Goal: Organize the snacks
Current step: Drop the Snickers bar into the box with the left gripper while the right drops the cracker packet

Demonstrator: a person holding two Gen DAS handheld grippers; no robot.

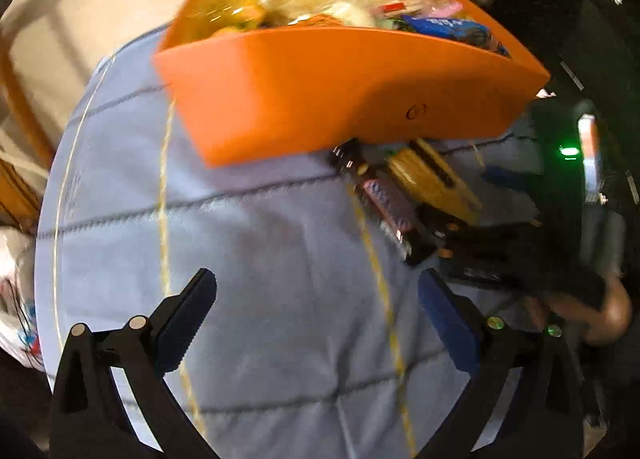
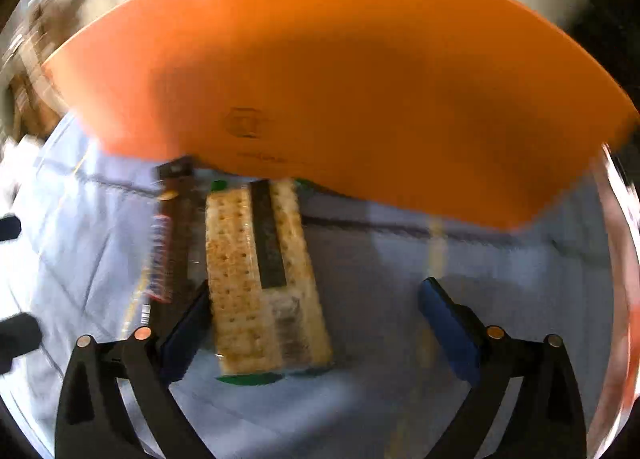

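Note:
An orange bin (image 1: 340, 91) full of wrapped snacks stands on a pale blue checked cloth (image 1: 260, 259); its side wall fills the top of the right wrist view (image 2: 340, 79). Just in front of it lie a pack of crackers (image 2: 264, 279) and a dark chocolate bar (image 2: 168, 251), also in the left wrist view as the crackers (image 1: 434, 183) and the bar (image 1: 384, 207). My right gripper (image 2: 316, 299) is open, low over the cloth, with the crackers between its fingers, against the left pad (image 2: 188, 335). My left gripper (image 1: 316, 287) is open and empty above the cloth, left of the snacks.
The cloth covers a round table whose edge (image 1: 60, 219) curves at the left. A white plastic bag (image 1: 16, 299) hangs beyond that edge. The right gripper's black body (image 1: 520, 251) and the hand holding it show at the right. Dark equipment with a green light (image 1: 568, 151) stands behind.

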